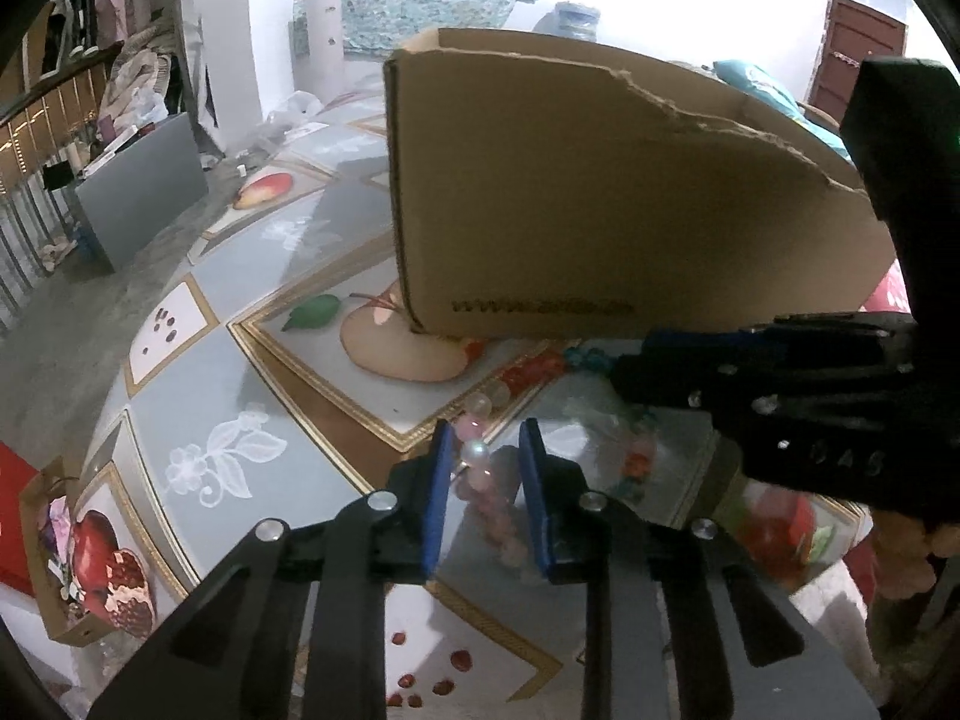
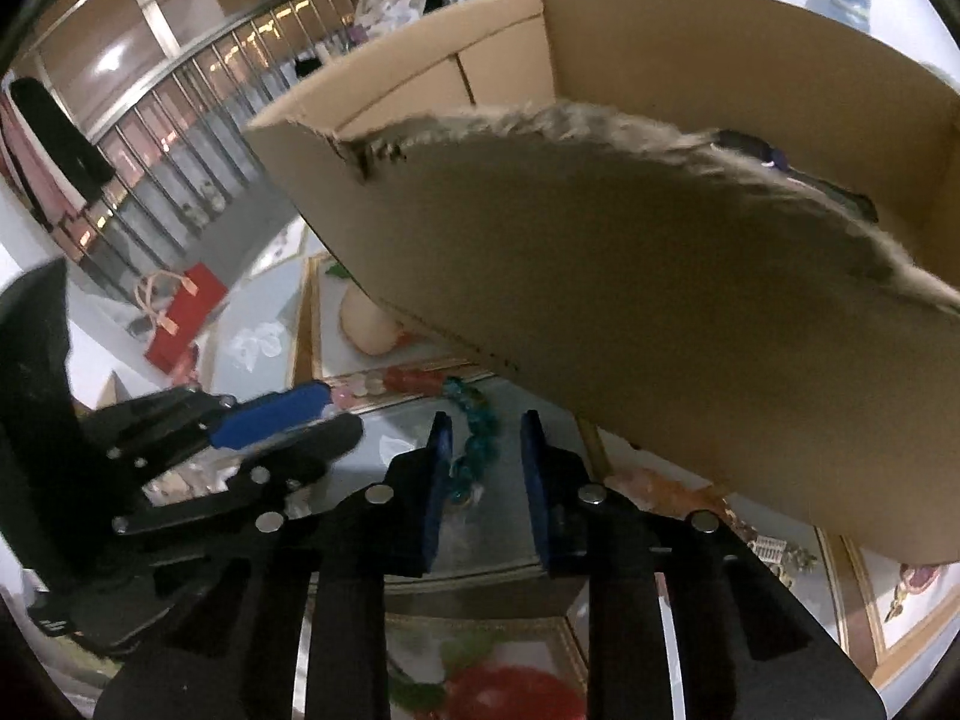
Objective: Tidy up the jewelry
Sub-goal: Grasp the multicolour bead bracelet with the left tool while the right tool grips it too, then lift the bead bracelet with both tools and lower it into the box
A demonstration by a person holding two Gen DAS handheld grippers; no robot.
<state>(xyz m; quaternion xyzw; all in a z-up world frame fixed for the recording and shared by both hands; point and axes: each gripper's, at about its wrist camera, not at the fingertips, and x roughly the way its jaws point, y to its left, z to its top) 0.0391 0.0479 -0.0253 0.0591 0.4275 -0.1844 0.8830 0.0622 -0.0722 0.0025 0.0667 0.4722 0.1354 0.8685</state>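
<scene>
A torn cardboard box (image 1: 600, 192) (image 2: 660, 300) stands on the fruit-print tablecloth (image 1: 270, 276). A line of bead strands lies in front of it. My left gripper (image 1: 487, 438) (image 2: 342, 411) straddles a pink and pearl bead strand (image 1: 477, 453). The beads rest against the left pad and a gap shows at the right pad. My right gripper (image 2: 483, 429) (image 1: 624, 360) straddles a teal bead strand (image 2: 480, 420) (image 1: 585, 356) in the same way, with a gap at its right pad. Red beads (image 1: 528, 369) (image 2: 414, 381) lie between the two strands.
The box wall rises close behind both grippers, and a dark item (image 2: 756, 147) lies inside it. More small trinkets (image 2: 774, 549) sit to the right under the box. A small cardboard tray (image 1: 48, 570) stands at the table's left edge. A red bag (image 2: 186, 312) and a grey box (image 1: 144, 192) stand beyond.
</scene>
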